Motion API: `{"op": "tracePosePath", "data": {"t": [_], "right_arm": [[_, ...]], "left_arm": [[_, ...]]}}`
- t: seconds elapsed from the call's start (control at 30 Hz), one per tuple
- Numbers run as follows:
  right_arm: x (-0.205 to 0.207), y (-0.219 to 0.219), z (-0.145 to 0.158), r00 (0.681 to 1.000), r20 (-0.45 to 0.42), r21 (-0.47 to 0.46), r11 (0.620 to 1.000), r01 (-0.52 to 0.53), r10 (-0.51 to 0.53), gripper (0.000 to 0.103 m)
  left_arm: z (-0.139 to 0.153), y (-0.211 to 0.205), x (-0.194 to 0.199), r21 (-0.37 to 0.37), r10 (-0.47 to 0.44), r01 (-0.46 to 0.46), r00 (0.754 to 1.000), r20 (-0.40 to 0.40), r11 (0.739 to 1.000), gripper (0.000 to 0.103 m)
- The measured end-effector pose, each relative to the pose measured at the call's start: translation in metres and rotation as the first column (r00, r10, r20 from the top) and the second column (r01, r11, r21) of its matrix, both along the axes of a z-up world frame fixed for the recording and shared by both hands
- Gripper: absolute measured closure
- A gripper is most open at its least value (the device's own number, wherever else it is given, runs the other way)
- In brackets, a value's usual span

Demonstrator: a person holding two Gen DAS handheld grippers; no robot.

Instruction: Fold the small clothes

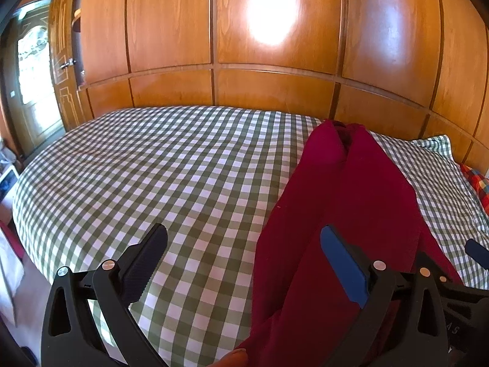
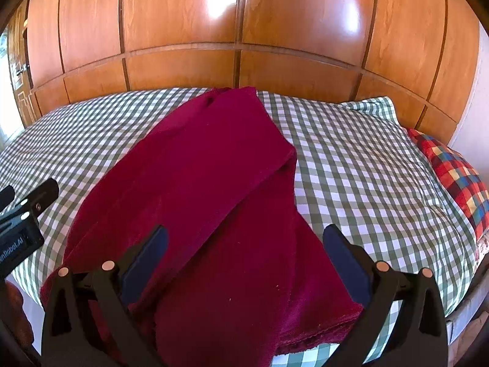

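Item: dark red garment (image 2: 207,189), lying lengthwise on bed (image 1: 146,165) with green checked sheet, near end at bed edge. Sides folded inward, overlapping along middle. Judged part-done: crosswise folds left.
Left gripper (image 1: 244,263): jaws wide, empty, at garment's left edge.
Right gripper (image 2: 244,257): jaws wide, empty, above near end.
Plaid pillow (image 2: 455,177): far right.

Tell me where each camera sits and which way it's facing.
Left wrist: on the left tool, open, looking across the checked bedsheet toward the wooden wardrobe; the maroon garment lies right. A fingertip shows below.
Right wrist: on the right tool, open, straight above the maroon garment, plaid pillow right; the left tool shows at left.
Both share the garment, bedsheet and wardrobe.
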State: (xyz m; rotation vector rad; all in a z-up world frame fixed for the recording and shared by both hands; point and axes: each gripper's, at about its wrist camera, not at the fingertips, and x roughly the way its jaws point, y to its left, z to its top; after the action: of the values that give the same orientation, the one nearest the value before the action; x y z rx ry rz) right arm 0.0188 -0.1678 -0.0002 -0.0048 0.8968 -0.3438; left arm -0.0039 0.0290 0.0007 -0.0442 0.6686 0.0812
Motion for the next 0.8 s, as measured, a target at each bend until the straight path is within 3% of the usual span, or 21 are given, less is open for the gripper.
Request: {"op": "tracePosePath", "data": {"t": [0.8], "right_arm": [[-0.011, 0.004, 0.004, 0.998, 0.028, 0.035, 0.998, -0.051, 0.050, 0.002]], "left_arm": [[0.002, 0.007, -0.008, 0.013, 0.037, -0.037, 0.999, 0.003, 0.999, 0.004]]}}
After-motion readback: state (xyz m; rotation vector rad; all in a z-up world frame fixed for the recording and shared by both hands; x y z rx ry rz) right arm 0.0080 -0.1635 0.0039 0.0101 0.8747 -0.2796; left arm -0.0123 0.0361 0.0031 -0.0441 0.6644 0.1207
